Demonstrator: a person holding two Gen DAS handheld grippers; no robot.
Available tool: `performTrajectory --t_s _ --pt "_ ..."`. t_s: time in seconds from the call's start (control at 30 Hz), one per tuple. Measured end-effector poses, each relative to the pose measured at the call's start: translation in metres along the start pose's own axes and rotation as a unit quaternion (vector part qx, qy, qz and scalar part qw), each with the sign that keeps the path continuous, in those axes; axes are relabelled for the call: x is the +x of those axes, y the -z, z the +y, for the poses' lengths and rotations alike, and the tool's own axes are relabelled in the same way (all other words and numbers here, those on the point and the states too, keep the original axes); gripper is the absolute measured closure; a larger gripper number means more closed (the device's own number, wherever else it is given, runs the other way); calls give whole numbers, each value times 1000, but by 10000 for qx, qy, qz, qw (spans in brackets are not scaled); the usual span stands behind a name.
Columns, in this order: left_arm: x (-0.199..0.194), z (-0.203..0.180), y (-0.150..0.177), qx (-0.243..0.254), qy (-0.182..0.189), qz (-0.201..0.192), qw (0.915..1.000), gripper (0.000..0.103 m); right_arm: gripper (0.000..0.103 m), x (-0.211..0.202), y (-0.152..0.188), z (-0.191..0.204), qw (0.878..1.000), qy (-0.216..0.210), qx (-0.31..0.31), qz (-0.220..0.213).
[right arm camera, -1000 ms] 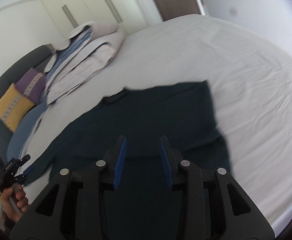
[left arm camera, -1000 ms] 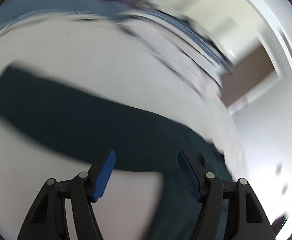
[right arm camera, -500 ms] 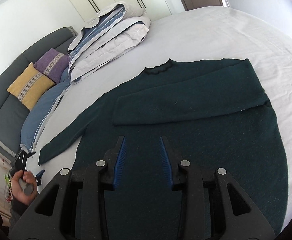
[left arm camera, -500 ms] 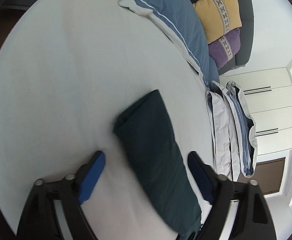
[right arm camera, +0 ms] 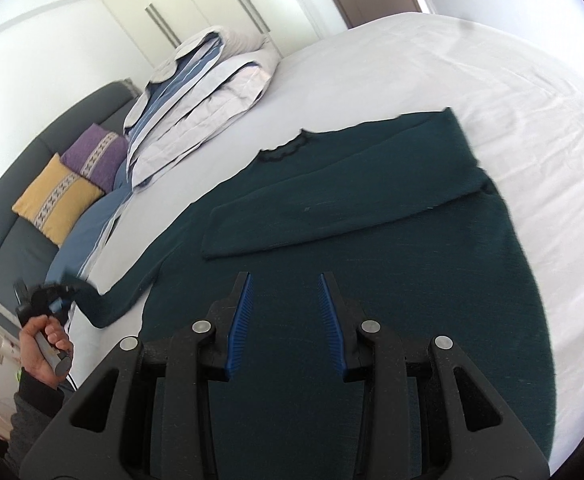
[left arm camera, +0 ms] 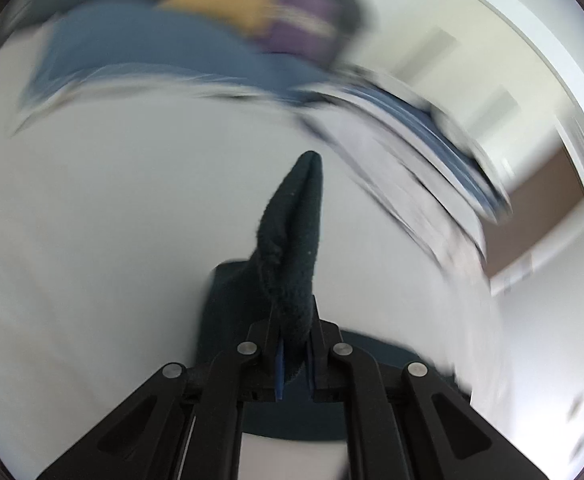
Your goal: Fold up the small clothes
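You see a dark green sweater [right arm camera: 392,280], matt fuzzy knit, pilled at the cuff [left arm camera: 292,248] | white bed sheet [right arm camera: 472,76], smooth matt cloth, finely creased | your right gripper [right arm camera: 285,320], matt black plastic, ribbed blue pads, bright metal pins | folded duvet [right arm camera: 211,96], soft cloth | cushions [right arm camera: 57,200], woven cloth, patterned bands

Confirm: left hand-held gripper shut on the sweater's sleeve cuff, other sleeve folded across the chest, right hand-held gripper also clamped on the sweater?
Not quite. The right hand-held gripper is not clamped on anything: the right wrist view shows its jaws apart above the sweater. The rest holds: the left hand-held gripper is shut on the sleeve cuff, and the other sleeve lies folded across the chest.
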State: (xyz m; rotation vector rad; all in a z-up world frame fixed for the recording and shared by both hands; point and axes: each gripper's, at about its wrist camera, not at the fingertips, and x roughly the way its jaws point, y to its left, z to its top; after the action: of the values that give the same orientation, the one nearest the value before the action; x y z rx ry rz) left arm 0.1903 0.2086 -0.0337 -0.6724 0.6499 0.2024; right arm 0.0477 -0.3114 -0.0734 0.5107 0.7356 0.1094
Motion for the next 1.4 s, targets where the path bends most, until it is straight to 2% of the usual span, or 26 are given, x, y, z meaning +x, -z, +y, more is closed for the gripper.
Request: performTrajectory --t_s 0.07,0.1,0.13,0.23,0.3,0.37,0.4,0.43,0.47,0.53,0.57,0.7,0.8,0.83,0.87,0.93,1.03,1.07,1.1,1.13,1.17,1.23,1.3,1.4 --pt "3 -60 17 876 113 38 9961 95 71 -5 1 -13 9999 2 128 -60" --pt "5 -105 39 1543 229 85 9877 95 71 -8 2 -21 9998 12 204 -89" --pt "7 -128 53 1908 288 112 9811 95 71 -9 2 -26 9996 17 262 -109" --pt "21 -206 127 3026 511 237 9515 93 71 -13 4 -45 9987 53 475 -154" --pt "42 -232 176 3518 557 598 9325 86 69 -13 4 -58 9982 86 584 -132" --pt "63 -241 207 3779 540 1015 9187 65 69 -11 4 -64 9980 137 622 -48" --pt "70 -237 223 3850 476 1232 9134 61 67 -8 3 -66 9979 154 633 24" --pt "72 -233 228 3823 448 1265 9142 51 63 -4 0 -69 9978 168 644 76" --pt "70 -226 229 3774 457 1251 9164 38 55 -2 -1 -69 9978 178 641 76" --pt "61 -211 223 3665 461 1169 9219 21 41 6 -7 -66 9980 128 609 88" --pt "55 -206 219 3603 467 1098 9252 16 34 15 -11 -62 9981 57 601 115" --pt "22 -165 200 3211 809 991 9384 16 34 54 -33 -33 9979 -368 399 352" --pt "19 -138 184 2845 635 951 9518 18 34 95 -53 -4 9965 -550 260 576" --pt "18 -128 181 2686 622 980 9562 24 35 110 -59 4 9958 -569 259 673" --pt "20 -120 177 2543 607 1023 9598 30 38 127 -65 10 9947 -604 264 786" --pt "25 -106 169 2279 583 1135 9653 32 40 154 -75 20 9935 -499 236 997" --pt "20 -92 160 2112 599 1088 9695 32 43 192 -82 37 9915 -286 55 1269" --pt "18 -89 158 2090 601 1083 9701 32 48 201 -81 43 9903 -175 -51 1376" --pt "18 -86 155 2048 592 1093 9709 32 59 212 -79 47 9880 -58 -186 1531" --pt "18 -83 152 2007 611 1093 9716 32 66 222 -76 53 9851 2 -343 1684" --pt "16 -80 148 1948 648 1078 9728 32 79 227 -72 58 9834 59 -491 1746" --pt "16 -77 142 1841 690 1068 9746 32 85 228 -67 67 9818 233 -821 1697" --pt "17 -75 136 1735 681 1042 9769 32 96 222 -70 72 9825 241 -939 1589" --pt "15 -67 123 1562 624 936 9813 32 97 202 -86 69 9882 136 -897 1236"
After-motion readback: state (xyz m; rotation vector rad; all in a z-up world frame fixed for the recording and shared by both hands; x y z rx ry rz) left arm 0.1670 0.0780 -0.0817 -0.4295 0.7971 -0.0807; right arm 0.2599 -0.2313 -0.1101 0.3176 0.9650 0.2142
